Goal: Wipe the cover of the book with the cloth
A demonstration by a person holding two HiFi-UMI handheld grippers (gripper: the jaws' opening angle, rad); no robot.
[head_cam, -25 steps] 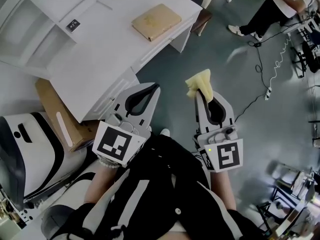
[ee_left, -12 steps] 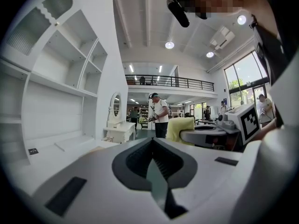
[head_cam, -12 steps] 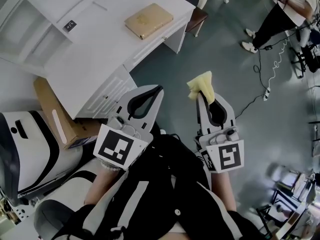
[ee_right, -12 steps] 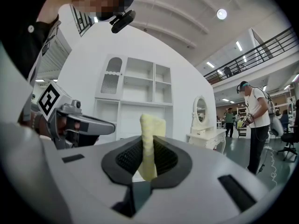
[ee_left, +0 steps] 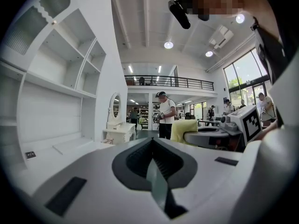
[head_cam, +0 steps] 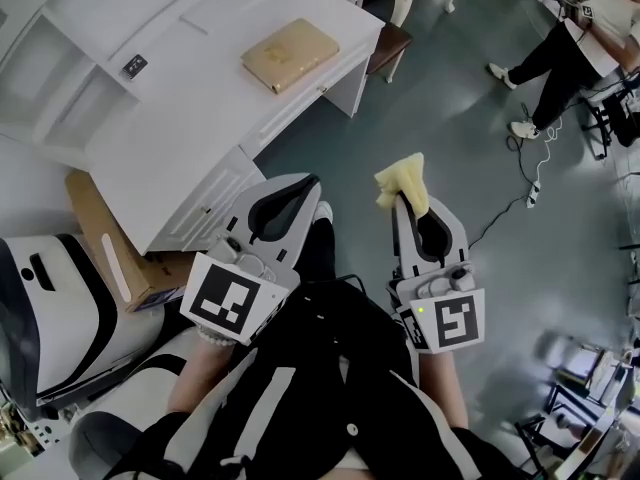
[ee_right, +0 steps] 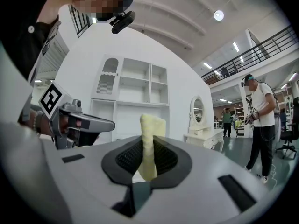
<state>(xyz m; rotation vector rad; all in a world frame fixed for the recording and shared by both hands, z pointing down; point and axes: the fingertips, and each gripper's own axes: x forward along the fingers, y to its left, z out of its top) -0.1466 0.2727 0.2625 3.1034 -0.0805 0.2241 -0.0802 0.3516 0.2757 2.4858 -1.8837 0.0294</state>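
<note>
A tan book (head_cam: 289, 54) lies flat on the white desk (head_cam: 190, 118) at the upper middle of the head view. My right gripper (head_cam: 404, 196) is shut on a folded yellow cloth (head_cam: 402, 180) that sticks out past its tips over the grey floor; the cloth (ee_right: 148, 143) stands upright between the jaws in the right gripper view. My left gripper (head_cam: 308, 182) is shut and empty, just off the desk's near corner, its tips met in the left gripper view (ee_left: 150, 141). Both grippers are well short of the book.
A cardboard box (head_cam: 110, 248) and a white-and-black machine (head_cam: 50, 318) sit left of the desk. A brown stool (head_cam: 388, 43) stands by the desk's far end. A person (head_cam: 560, 58) stands at the upper right, with a cable (head_cam: 530, 178) on the floor.
The desk and book have slid left and slightly down in the head view. Both grippers stay shut, the cloth still held.
</note>
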